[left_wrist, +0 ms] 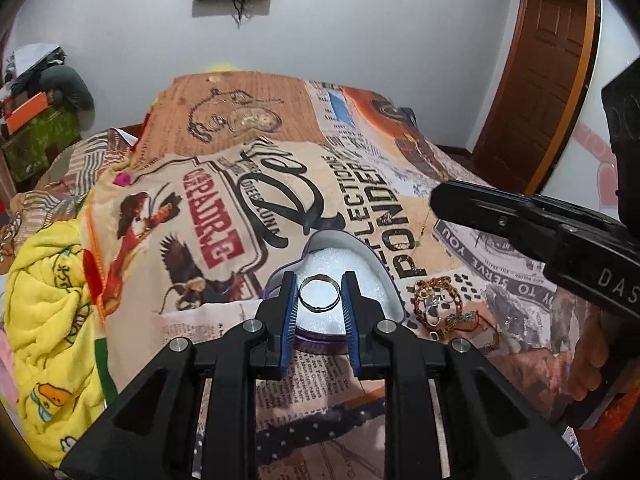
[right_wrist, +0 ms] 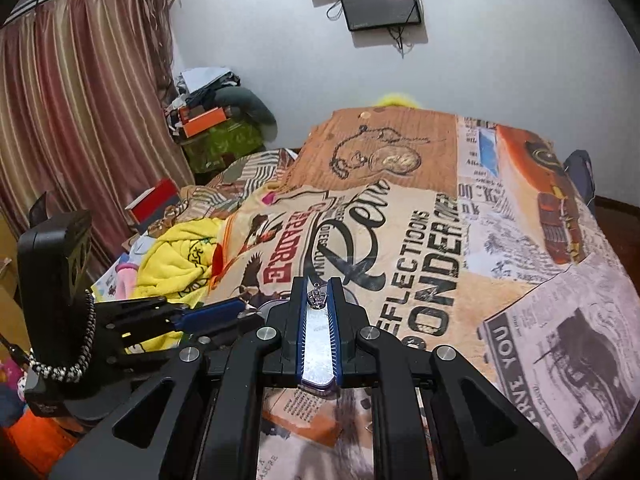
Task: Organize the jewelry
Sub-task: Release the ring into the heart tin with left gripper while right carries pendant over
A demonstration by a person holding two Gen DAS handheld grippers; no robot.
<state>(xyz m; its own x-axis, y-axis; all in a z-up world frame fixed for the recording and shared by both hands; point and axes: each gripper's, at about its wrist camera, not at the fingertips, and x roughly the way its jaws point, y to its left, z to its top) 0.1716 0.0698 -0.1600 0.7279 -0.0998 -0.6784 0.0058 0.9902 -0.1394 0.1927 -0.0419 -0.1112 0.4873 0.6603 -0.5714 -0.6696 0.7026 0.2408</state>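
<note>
My left gripper [left_wrist: 321,298] is shut on a plain silver ring [left_wrist: 320,309], its blue pads pressing on both sides. It holds the ring just above a heart-shaped box [left_wrist: 352,258] with white foam inside and a purple wall, which lies on the bed. A heap of gold and beaded jewelry [left_wrist: 438,308] lies to the right of the box. My right gripper [right_wrist: 317,286] is shut on a small silver crown-shaped piece [right_wrist: 317,299] over the box's foam [right_wrist: 318,344]. In the left wrist view the right gripper [left_wrist: 438,200] hovers above and to the right of the box. The left gripper [right_wrist: 240,307] appears at left in the right wrist view.
A newspaper-print bedspread [left_wrist: 360,184] covers the bed. A crumpled yellow blanket [left_wrist: 48,300] lies at the left edge. Stacked boxes and clothes [right_wrist: 212,120] stand by the wall, beside a striped curtain [right_wrist: 80,120]. A wooden door [left_wrist: 552,80] is at far right.
</note>
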